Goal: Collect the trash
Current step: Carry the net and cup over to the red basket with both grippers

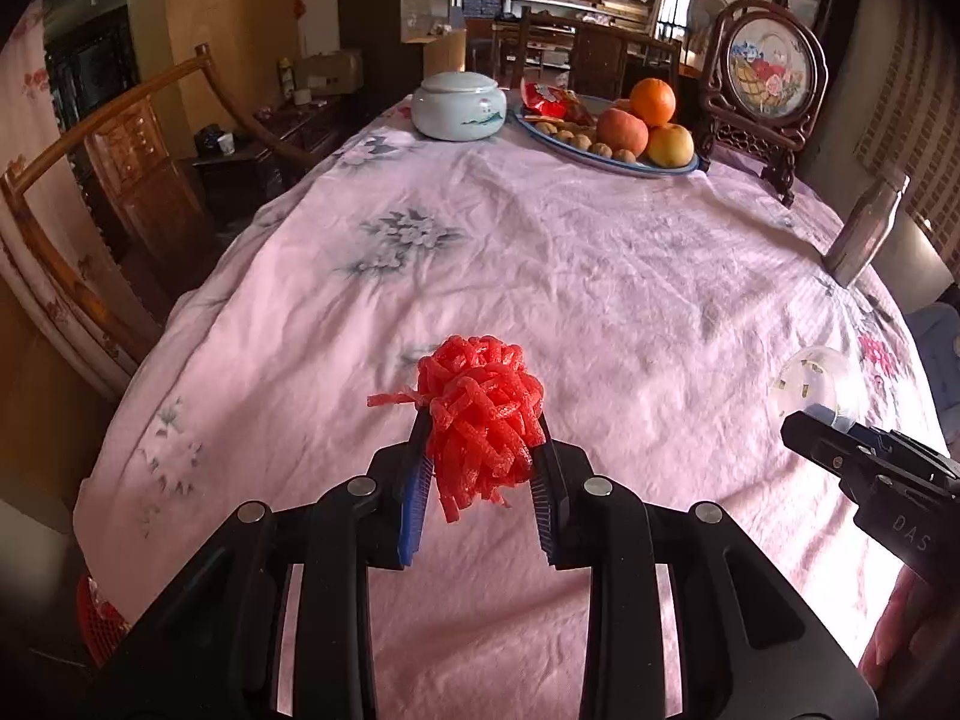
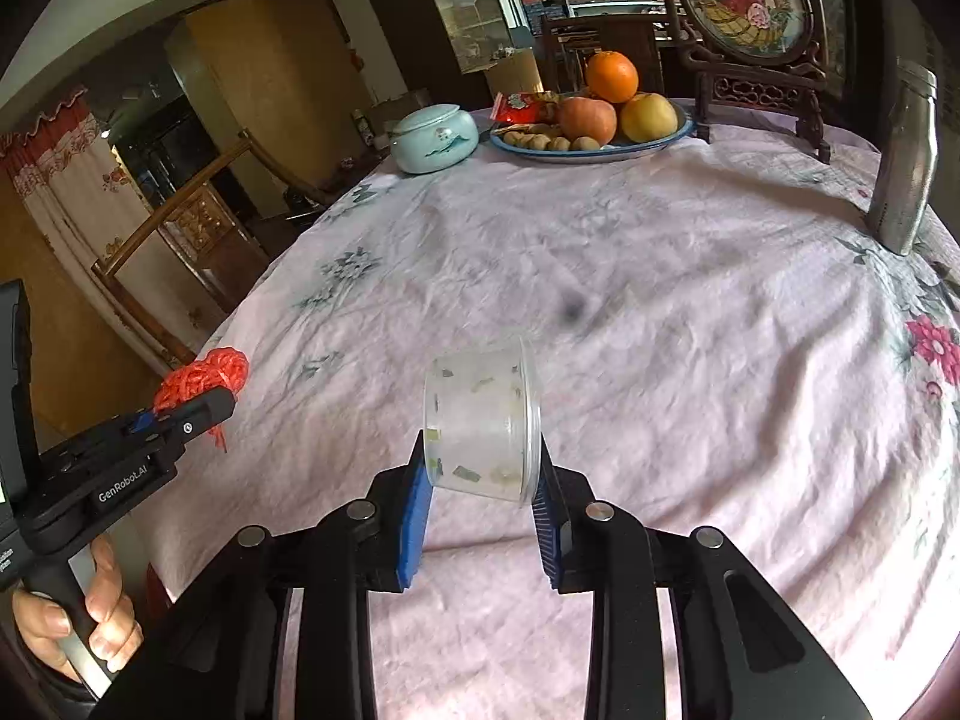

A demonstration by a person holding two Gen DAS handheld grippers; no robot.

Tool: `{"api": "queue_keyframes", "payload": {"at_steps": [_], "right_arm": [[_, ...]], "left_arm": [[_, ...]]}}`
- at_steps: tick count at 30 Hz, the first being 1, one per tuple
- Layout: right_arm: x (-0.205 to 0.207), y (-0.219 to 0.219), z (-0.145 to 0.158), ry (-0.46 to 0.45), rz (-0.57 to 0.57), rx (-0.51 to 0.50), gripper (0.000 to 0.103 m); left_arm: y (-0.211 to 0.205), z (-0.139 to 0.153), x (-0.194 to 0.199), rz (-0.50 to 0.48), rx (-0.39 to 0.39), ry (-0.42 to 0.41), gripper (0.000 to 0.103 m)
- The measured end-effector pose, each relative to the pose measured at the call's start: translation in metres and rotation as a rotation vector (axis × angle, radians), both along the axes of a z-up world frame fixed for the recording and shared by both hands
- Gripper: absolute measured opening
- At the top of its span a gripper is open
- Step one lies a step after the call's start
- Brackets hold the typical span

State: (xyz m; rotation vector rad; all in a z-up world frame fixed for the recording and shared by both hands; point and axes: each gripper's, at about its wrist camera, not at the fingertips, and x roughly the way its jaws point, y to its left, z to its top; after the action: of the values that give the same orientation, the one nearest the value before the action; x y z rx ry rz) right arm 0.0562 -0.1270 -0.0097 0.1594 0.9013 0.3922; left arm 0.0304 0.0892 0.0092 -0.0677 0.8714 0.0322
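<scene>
1. Here, the left gripper (image 1: pixel 483 450) has its blue-padded jaws pressed narrowly on a bunched red foam fruit net (image 1: pixel 480 414), carried above the pink flowered tablecloth (image 1: pixel 600 276).
2. The right gripper (image 2: pixel 483 471) clamps a clear round plastic tub (image 2: pixel 483 420) lying on its side between its blue pads, with bits of food stuck to its wall; it too is off the cloth.
3. In the right wrist view the left gripper and the red net show at the left edge, well apart from the tub, with a hand (image 2: pixel 90 612) wrapped round the handle.
4. The middle of the cloth in front of both grippers lies bare, wrinkled, with grey flower prints.
5. At the far end stand a pale blue lidded ceramic jar (image 1: pixel 459 105) and, just beside it, a blue-rimmed oval plate (image 1: pixel 558 147) bearing an orange (image 1: pixel 653 101), two apples, walnuts and a red snack packet (image 1: pixel 543 97).
6. Behind the plate stands a round embroidered screen in a dark carved wooden frame (image 1: pixel 765 81).
7. A tilted-looking steel flask (image 2: pixel 906 162) stands near the right edge.
8. A wooden armchair (image 1: pixel 120 180) sits beside the table's left side.
</scene>
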Motion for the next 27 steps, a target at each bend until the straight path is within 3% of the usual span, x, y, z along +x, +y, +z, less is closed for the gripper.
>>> {"api": "queue_keyframes", "payload": {"at_steps": [19,27], "right_arm": [[-0.095,0.160,0.007,-0.031,0.305,-0.006,0.030],[-0.126,0.247,0.013,-0.053,0.495,-0.060,0.030]], "left_arm": [[0.134,-0.019,-0.138,0.284,-0.058,-0.074,0.031],[0.204,-0.027,-0.188,0.442,-0.087,-0.086,0.031]]}}
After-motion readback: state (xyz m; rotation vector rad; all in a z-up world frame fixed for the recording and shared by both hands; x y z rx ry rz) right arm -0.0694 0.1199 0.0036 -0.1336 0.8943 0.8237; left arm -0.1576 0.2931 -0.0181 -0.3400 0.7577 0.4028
